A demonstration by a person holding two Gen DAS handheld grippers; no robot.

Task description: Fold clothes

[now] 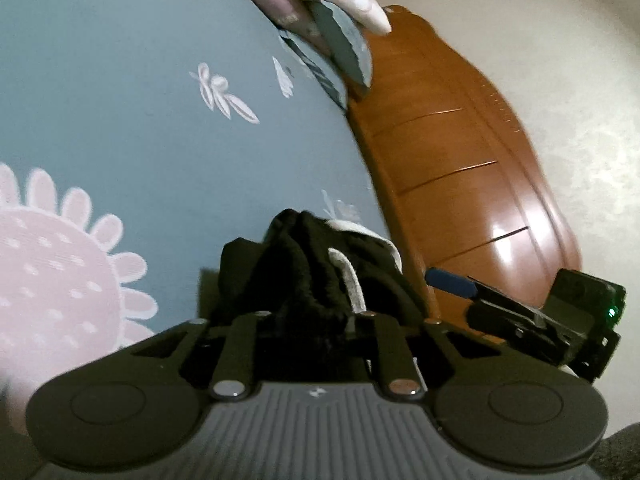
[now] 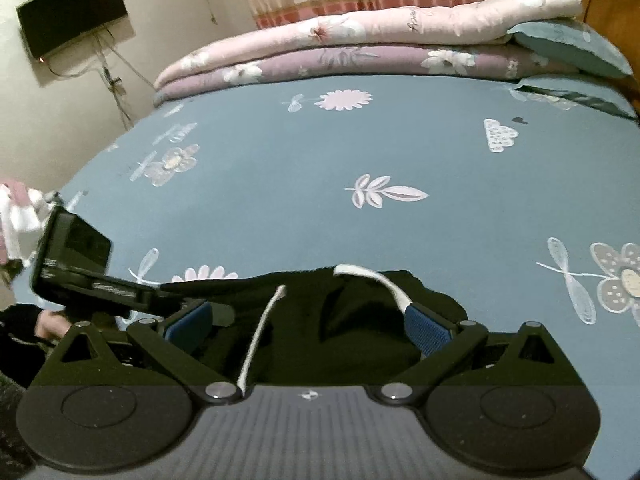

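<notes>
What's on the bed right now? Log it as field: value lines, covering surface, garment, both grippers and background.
surface: blue flowered bedsheet
garment: black garment with white drawstrings, lying at the near edge
left gripper: closed on a bunched fold of the garment
right gripper: open, blue pads on either side of the fabric
background: folded quilts at the far side; wooden bed board
</notes>
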